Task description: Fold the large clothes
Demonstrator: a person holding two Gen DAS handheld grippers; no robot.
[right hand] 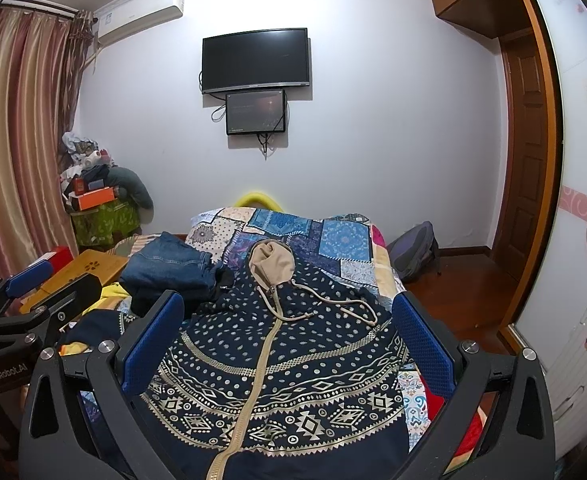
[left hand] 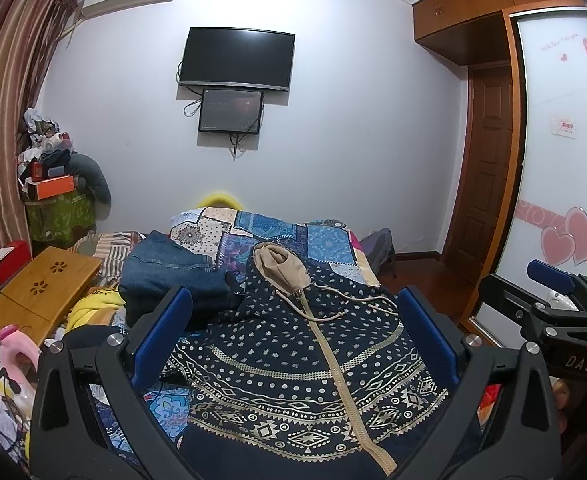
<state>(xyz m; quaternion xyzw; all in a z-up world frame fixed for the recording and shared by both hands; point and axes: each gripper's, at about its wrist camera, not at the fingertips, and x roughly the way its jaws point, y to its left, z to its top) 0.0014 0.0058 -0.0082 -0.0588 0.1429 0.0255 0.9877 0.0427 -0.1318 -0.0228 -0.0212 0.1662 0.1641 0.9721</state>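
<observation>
Blue-padded jaws of the left gripper and right gripper stand wide apart, empty, side by side above the near hem of the hoodie. It lies face-up on the bed straight ahead of both — zip running near to far, hood pointing at the far wall. Neither tool looks clearly nearer; the left suits the left edge, the right the right.

Patterned navy hoodie flat on the quilt, between the left gripper's spread jaws.
</observation>
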